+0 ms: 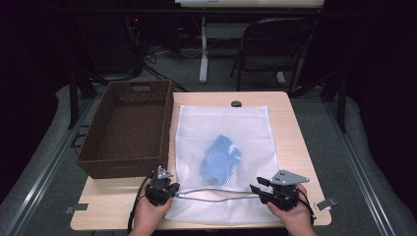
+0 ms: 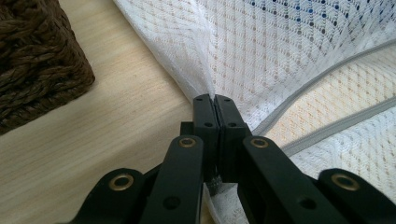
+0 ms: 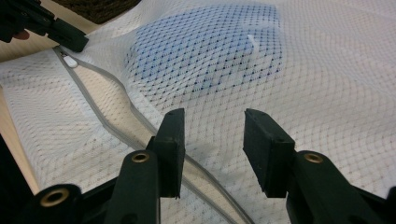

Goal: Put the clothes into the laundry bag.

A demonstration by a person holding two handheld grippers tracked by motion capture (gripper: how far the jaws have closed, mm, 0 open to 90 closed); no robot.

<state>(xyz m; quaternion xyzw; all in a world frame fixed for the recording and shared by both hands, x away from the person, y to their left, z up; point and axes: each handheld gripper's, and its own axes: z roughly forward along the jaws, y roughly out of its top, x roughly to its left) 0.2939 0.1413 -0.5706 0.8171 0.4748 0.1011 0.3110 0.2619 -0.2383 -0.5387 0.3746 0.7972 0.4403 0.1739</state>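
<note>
Dark room surrounds a pale wooden table (image 1: 295,123). At its near edge the left tool (image 2: 215,100) is closed tight on the corner fold of a white mesh bag (image 1: 221,128), next to the zipper (image 2: 327,126). The right tool (image 3: 214,140) hovers open above the zipper line, gripping nothing. Inside the bag a blue cloth (image 1: 220,157) already lies, so filling seems done; the zipper is open and closing it probably remains. A brown wicker basket (image 1: 93,152) stands just beside the bag

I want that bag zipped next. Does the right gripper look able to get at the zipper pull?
Probably not directly: the zipper pull lies at the far end of the opening, beside the left gripper; the right gripper sits opposite, open.
</note>
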